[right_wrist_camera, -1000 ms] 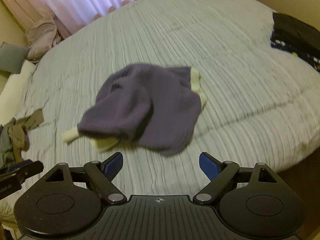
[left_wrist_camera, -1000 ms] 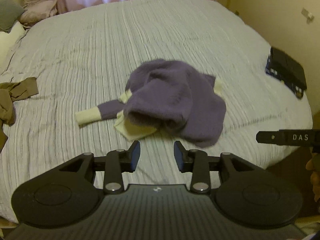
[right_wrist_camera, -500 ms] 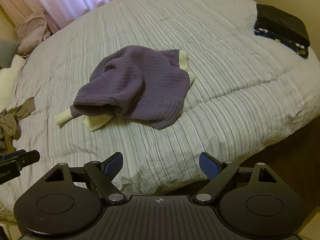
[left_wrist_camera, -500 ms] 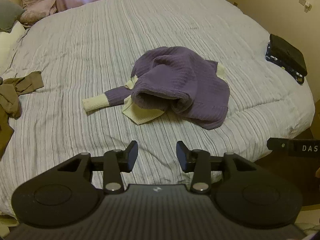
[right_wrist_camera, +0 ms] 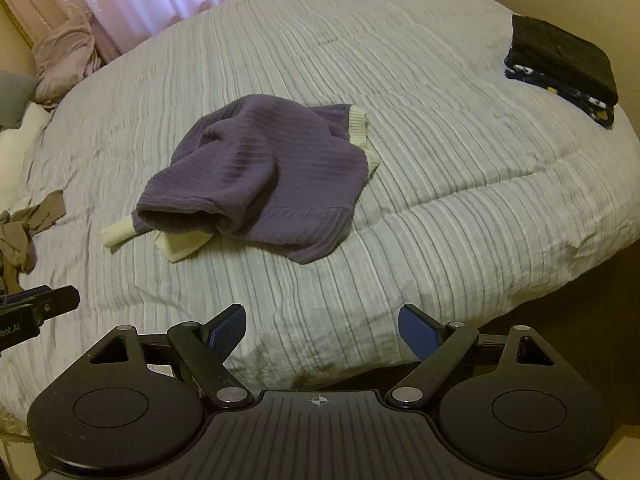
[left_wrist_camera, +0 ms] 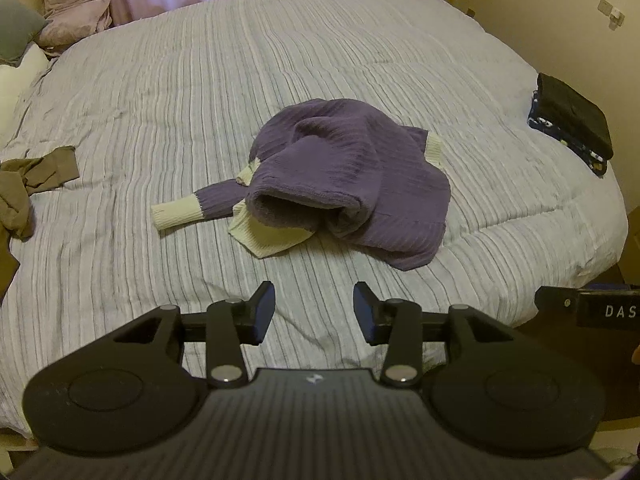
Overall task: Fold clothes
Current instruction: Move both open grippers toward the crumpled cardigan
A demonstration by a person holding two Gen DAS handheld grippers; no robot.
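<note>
A purple knit sweater (left_wrist_camera: 352,176) with cream cuffs and hem lies crumpled in a heap on the striped bedspread (left_wrist_camera: 160,100). One sleeve with a cream cuff (left_wrist_camera: 176,216) sticks out to the left. My left gripper (left_wrist_camera: 314,300) hovers over the bed's near edge, short of the sweater, open with nothing between its fingers. In the right wrist view the sweater (right_wrist_camera: 260,176) lies ahead and to the left. My right gripper (right_wrist_camera: 322,320) is wide open and empty above the bed's edge. Each gripper's tip shows at the edge of the other view.
A stack of folded dark clothes (left_wrist_camera: 572,120) sits at the bed's right edge (right_wrist_camera: 560,60). A crumpled brown garment (left_wrist_camera: 28,176) lies at the left edge. Pillows (left_wrist_camera: 76,8) and pink curtains are at the far end. The dark floor shows below the bed on the right.
The sweater, blurred and close to the grippers a second ago, now lies still and farther ahead. Both views have drawn back from it. The left jaws stand slightly wider.
</note>
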